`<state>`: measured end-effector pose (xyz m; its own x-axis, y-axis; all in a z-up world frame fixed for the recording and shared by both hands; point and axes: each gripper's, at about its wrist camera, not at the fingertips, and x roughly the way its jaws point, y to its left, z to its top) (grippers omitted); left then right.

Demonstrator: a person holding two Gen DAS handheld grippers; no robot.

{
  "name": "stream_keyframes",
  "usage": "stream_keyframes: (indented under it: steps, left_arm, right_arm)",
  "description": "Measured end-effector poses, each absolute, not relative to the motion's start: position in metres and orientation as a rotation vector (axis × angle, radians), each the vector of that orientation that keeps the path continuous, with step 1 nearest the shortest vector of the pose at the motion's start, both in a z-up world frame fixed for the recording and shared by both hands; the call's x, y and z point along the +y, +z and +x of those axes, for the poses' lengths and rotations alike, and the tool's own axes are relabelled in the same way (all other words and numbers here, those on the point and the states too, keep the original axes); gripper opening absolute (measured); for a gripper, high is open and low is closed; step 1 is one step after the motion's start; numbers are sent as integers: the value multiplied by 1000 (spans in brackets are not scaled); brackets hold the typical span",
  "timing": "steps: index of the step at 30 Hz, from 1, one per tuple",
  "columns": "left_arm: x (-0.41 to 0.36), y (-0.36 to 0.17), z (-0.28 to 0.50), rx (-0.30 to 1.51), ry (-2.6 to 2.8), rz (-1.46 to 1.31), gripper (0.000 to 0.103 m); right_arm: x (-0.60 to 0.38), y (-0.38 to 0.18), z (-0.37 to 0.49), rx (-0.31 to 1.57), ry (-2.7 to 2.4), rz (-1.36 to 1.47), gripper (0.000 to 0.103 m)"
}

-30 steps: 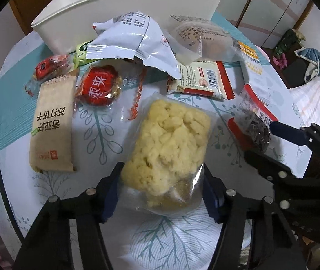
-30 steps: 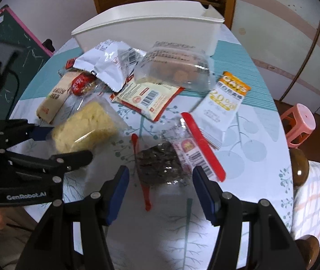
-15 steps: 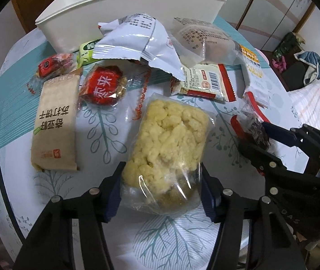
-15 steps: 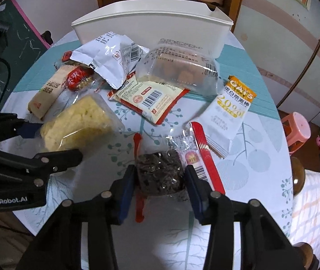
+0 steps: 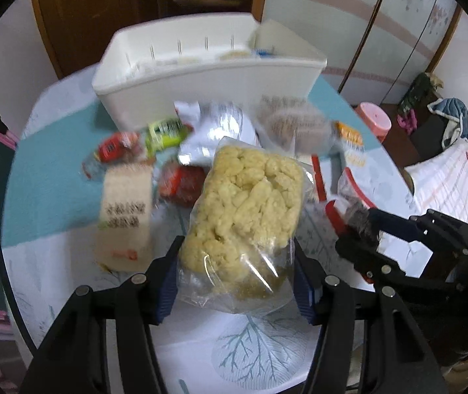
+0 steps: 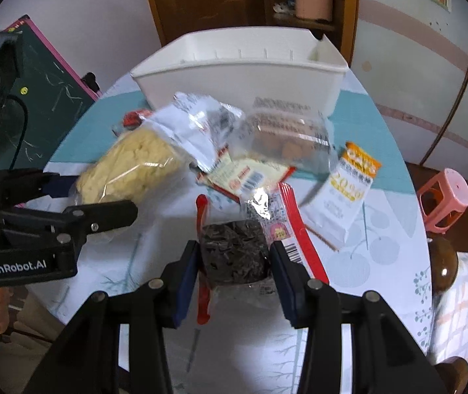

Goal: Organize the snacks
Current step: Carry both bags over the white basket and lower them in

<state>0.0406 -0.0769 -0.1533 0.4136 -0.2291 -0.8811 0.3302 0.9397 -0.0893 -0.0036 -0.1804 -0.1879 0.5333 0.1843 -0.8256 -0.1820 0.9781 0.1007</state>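
Observation:
A clear bag of yellow puffed snack (image 5: pixel 247 210) hangs above the table, with my left gripper (image 5: pixel 235 279) shut on its lower end. In the right wrist view, my right gripper (image 6: pixel 235 272) is shut on a clear packet of dark seeds (image 6: pixel 234 252) with red edges, raised a little off the cloth. The right gripper (image 5: pixel 362 229) shows at the right of the left wrist view, and the left gripper (image 6: pixel 102 197) at the left of the right wrist view. A white bin (image 5: pixel 201 82) stands open-topped at the far side of the table.
Between the grippers and the bin (image 6: pixel 234 82) lie a white foil packet (image 5: pixel 221 124), a clear cookie tray (image 5: pixel 296 124), a beige cracker packet (image 5: pixel 125 210), a red packet (image 5: pixel 181 184) and an orange-white sachet (image 6: pixel 349 184). A pink stool (image 6: pixel 444 193) stands beyond the table's right edge.
My right gripper went from open to shut on the seed packet. Both grippers then rose with their packets, and the inside of the bin came into view.

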Motion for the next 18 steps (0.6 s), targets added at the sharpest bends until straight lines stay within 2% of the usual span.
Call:
stream_keyframes:
  steps: [10, 18]
  left_arm:
    - [-50, -79, 57, 921, -278, 118, 58]
    - [-34, -12, 101, 809, -235, 110, 58]
  right_arm:
    - [-184, -131, 14, 843, 218, 23, 44]
    - [-193, -71, 48, 730, 181, 18, 44]
